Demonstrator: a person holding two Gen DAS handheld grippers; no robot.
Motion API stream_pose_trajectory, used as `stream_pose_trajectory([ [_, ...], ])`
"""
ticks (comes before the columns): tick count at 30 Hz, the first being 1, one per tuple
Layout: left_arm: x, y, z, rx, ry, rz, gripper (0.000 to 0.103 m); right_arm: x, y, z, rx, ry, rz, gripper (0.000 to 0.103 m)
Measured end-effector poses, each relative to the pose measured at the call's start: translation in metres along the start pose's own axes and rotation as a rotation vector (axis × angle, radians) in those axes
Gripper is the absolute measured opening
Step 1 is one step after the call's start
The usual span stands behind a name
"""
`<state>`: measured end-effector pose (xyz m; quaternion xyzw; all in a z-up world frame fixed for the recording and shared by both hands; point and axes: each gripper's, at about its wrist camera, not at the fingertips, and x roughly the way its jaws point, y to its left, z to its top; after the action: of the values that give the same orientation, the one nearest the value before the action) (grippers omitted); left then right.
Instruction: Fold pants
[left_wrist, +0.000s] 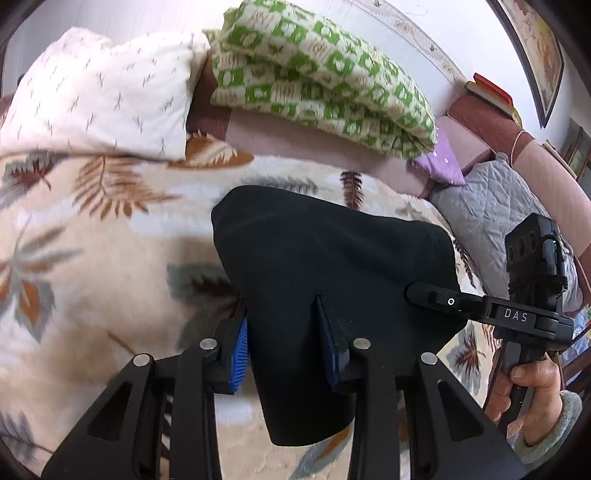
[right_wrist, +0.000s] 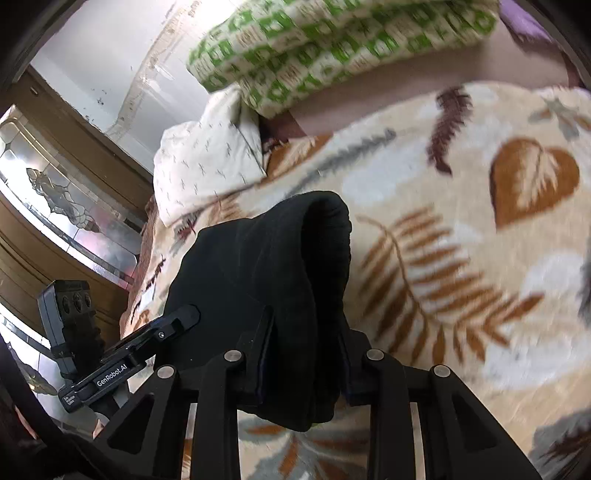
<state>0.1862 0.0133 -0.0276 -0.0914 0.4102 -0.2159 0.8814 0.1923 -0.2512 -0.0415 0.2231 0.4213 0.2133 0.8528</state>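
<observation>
At bottom centre I have my left gripper (left_wrist: 284, 354) and right gripper (right_wrist: 306, 362) both clamped on the black pants (left_wrist: 325, 280), lifted over the leaf-print blanket (left_wrist: 92, 258), where uneven pulling could slip the fabric free.

Left gripper (left_wrist: 284, 354): black linkage arms, silver rivets, ribbed blue pads (left_wrist: 240, 356). Right gripper (right_wrist: 306, 354): same black frame, "DAS" lettering. Bare hand (left_wrist: 524, 391), fuzzy pale-green cuff (left_wrist: 554, 432).
</observation>
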Motion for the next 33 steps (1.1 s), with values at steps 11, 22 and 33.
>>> stream_pose_trajectory([
  [11,0.066,0.019,0.031,0.005,0.07,0.082,0.031,0.044,-0.008,0.056,-0.048,0.012,-0.075,0.029],
  [22,0.089,0.03,0.012,0.047,0.026,0.122,0.05,0.089,-0.058,0.04,0.024,0.033,-0.069,0.04],
  [33,0.016,-0.009,-0.001,0.152,-0.177,0.259,0.086,0.026,-0.027,0.034,-0.049,-0.082,-0.213,0.072],
])
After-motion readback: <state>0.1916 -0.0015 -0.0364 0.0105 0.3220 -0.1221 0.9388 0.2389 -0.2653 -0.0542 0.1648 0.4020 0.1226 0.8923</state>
